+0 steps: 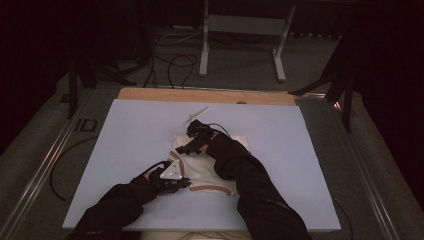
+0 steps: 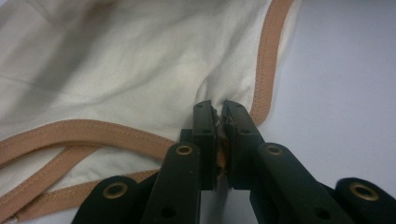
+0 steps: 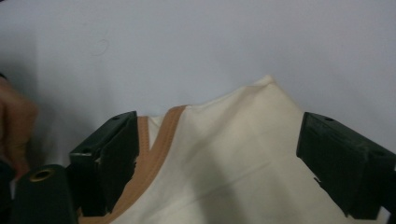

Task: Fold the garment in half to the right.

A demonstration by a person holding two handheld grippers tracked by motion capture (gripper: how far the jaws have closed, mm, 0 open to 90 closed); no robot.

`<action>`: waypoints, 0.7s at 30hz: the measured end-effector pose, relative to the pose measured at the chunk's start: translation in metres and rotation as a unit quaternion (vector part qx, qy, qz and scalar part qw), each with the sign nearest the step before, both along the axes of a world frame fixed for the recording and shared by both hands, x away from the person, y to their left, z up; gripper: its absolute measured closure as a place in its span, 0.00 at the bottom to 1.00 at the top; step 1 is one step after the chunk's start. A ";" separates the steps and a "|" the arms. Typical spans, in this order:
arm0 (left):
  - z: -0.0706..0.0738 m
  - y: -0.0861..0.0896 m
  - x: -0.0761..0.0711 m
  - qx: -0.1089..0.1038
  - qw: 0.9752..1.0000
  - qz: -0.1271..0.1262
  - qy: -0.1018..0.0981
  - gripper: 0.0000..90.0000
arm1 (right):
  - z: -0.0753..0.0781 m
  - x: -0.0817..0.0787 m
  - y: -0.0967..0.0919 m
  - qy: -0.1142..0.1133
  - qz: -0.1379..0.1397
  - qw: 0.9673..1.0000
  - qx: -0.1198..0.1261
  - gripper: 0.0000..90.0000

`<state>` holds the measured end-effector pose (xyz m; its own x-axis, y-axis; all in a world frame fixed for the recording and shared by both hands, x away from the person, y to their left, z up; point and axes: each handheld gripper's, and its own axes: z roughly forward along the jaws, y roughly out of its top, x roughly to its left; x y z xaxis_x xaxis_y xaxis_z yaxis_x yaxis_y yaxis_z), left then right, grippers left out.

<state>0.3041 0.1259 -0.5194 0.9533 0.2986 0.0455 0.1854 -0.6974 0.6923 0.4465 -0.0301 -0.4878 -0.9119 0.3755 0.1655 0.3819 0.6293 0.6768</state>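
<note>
A cream garment [image 1: 210, 167] with tan trim lies near the middle of the bench [image 1: 125, 130], a little toward the near edge, partly under the person's right forearm. The left gripper [image 2: 218, 122] is at the garment's near left corner. Its fingers [image 2: 204, 135] are pressed together on a fold of the cloth right beside the tan trim [image 2: 267, 56], and the fabric puckers up into them. The right gripper [image 3: 219, 154] is at the far side of the garment with its fingers [image 3: 116, 154] spread wide. The cloth's far corner lies between them, but nothing is pinched yet.

The step in hand looks like taking a second hold so the garment can be spread or folded. To do it well, the right fingers should come down around the peaked corner and the trim at their left side, catching both layers. The trim gives a firmer bite than the thin cloth alone. The left hold should stay firm and low so the fabric does not drag across the bench. A small pale strip [image 1: 195, 116] lies nearer the far edge, clear of the work.
</note>
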 end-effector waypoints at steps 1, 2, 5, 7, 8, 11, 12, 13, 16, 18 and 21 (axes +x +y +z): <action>0.000 0.000 0.000 0.000 1.000 0.000 0.000 0.95 | -0.001 0.002 0.001 0.004 0.001 1.000 0.001 0.15; 0.000 0.000 -0.001 0.002 1.000 0.000 -0.003 0.95 | -0.002 0.005 0.004 -0.002 0.000 1.000 -0.004 0.15; -0.001 0.000 -0.001 -0.003 1.000 0.003 0.000 0.95 | -0.004 0.009 0.009 -0.009 -0.001 1.000 -0.012 0.22; -0.001 0.001 -0.001 -0.004 1.000 0.003 0.001 0.95 | -0.003 0.012 0.011 -0.016 -0.007 1.000 -0.011 0.31; -0.001 0.001 -0.001 -0.004 1.000 0.003 0.000 0.96 | -0.003 0.014 0.013 -0.018 -0.008 1.000 -0.011 0.35; -0.001 0.001 -0.001 -0.003 1.000 0.003 0.001 0.96 | -0.002 0.018 0.018 -0.017 -0.017 1.000 -0.012 0.46; -0.001 0.000 -0.001 -0.003 1.000 0.003 -0.001 0.96 | -0.002 0.020 0.019 -0.018 -0.017 1.000 -0.010 0.49; -0.001 0.001 -0.001 -0.004 1.000 0.003 -0.001 0.96 | -0.002 0.022 0.021 -0.018 -0.025 0.999 -0.012 0.51; -0.001 0.001 -0.001 -0.005 1.000 0.002 -0.001 0.96 | -0.004 0.028 0.026 -0.014 -0.033 0.999 -0.016 0.56; -0.001 0.001 -0.001 -0.005 1.000 0.002 -0.001 0.96 | -0.005 0.029 0.027 -0.012 -0.033 0.999 -0.017 0.56; -0.001 0.001 -0.001 -0.006 1.000 0.002 -0.001 0.96 | -0.009 0.036 0.034 -0.010 -0.039 0.999 -0.022 0.59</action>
<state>0.3034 0.1270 -0.5205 0.9521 0.3026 0.0435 0.1868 -0.6886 0.7007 0.4822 0.0038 -0.4971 -0.8823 0.4526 0.1293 0.4179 0.6268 0.6576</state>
